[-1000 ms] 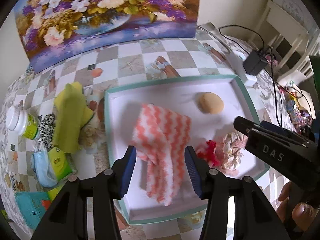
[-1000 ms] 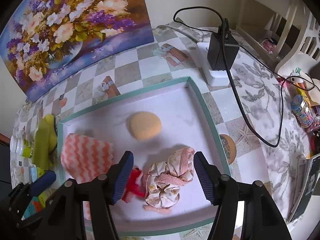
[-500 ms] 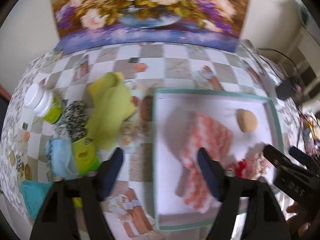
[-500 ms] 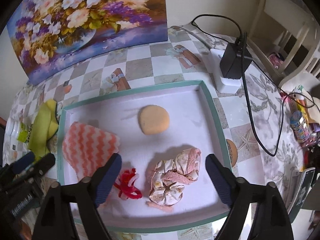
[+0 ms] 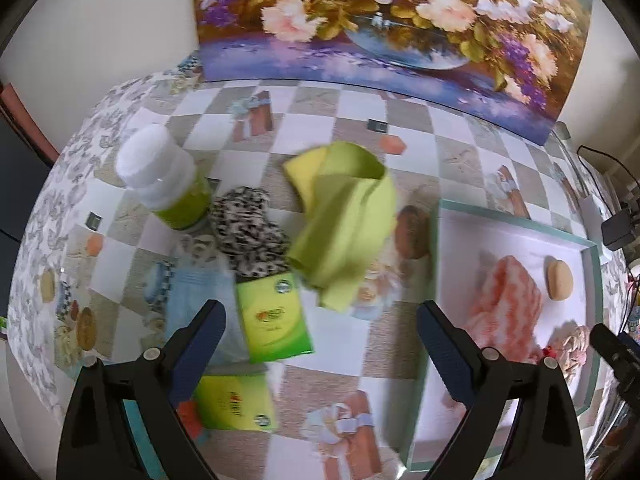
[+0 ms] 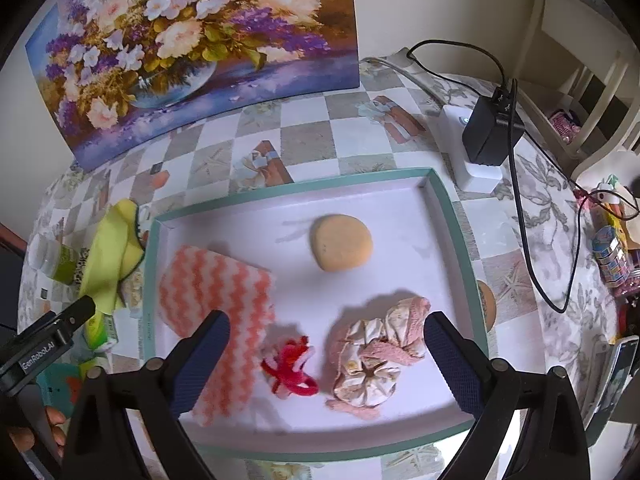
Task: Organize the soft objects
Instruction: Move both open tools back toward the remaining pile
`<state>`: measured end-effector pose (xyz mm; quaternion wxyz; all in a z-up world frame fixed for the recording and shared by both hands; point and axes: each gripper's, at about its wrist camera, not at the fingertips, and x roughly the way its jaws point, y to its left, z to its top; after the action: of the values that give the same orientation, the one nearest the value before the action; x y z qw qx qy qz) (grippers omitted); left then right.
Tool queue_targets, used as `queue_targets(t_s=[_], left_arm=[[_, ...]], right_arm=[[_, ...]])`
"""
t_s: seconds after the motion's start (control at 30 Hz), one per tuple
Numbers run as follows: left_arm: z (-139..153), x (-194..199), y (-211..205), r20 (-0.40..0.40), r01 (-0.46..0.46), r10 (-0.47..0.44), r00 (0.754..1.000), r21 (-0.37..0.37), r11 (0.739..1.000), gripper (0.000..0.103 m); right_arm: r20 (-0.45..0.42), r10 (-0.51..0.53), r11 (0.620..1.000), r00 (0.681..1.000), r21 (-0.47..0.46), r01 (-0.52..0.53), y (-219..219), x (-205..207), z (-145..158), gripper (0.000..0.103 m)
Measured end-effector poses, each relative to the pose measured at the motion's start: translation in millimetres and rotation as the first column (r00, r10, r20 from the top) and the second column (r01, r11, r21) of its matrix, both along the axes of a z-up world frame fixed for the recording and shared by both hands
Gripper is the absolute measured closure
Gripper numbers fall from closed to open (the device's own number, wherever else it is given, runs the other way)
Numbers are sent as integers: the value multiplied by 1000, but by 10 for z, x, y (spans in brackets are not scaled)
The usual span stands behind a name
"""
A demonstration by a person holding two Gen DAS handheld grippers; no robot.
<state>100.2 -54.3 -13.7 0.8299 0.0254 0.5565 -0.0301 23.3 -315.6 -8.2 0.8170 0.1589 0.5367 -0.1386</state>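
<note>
Checked oilcloth covers the table (image 6: pixel 304 140), with a flower painting (image 6: pixel 192 44) propped along its far edge against the wall. On it sits a shallow white tray with a teal rim (image 6: pixel 460 232), and four soft things already lie inside: an orange-and-white zigzag cloth (image 6: pixel 216 292) at the tray's left edge, a round tan sponge (image 6: pixel 342 248) toward the far side, a red scrunchie (image 6: pixel 290 368) near the front edge, and a pink-and-cream bundled fabric (image 6: pixel 376 356) just beside the scrunchie, toward the front right corner. The right gripper (image 6: pixel 326 360) hangs over that front part of the tray, its jaws having just been opening and now spread wide, with the scrunchie and the bundle below them but nothing clamped. Off the tray's left edge, on the tablecloth, more items wait: a yellow-green cloth (image 5: pixel 348 220) folded in a heap, a black-and-white patterned fabric (image 5: pixel 248 232) touching it, a pale blue item (image 5: pixel 192 308), and two green packets (image 5: pixel 272 316). A white-capped green bottle (image 5: pixel 164 176) stands beyond them. The left gripper (image 5: pixel 320 348) hovers over this pile, jaws likewise just opened and standing wide with nothing between the pads. A black charger (image 6: pixel 492 132) and its cable (image 6: pixel 524 220) occupy the table's far right corner.
</note>
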Motion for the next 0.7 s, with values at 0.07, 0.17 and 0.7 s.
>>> queue_targets(t_s=[0.07,0.17,0.7], left_arm=[[46,-5,70,7,0,0,1000,27,1000,7],[126,-13,175,23,-7,6,1000,44,999,7],[524,-78,1113,86,-110,106,991,37,993,7]], right_arm=[[8,-2,1000,1000,7,2,26,-1,46,4],[19,11,1000,1000,2,-11,106,5,133,4],[91,148,989,985,8,-150,888,155,445,4]])
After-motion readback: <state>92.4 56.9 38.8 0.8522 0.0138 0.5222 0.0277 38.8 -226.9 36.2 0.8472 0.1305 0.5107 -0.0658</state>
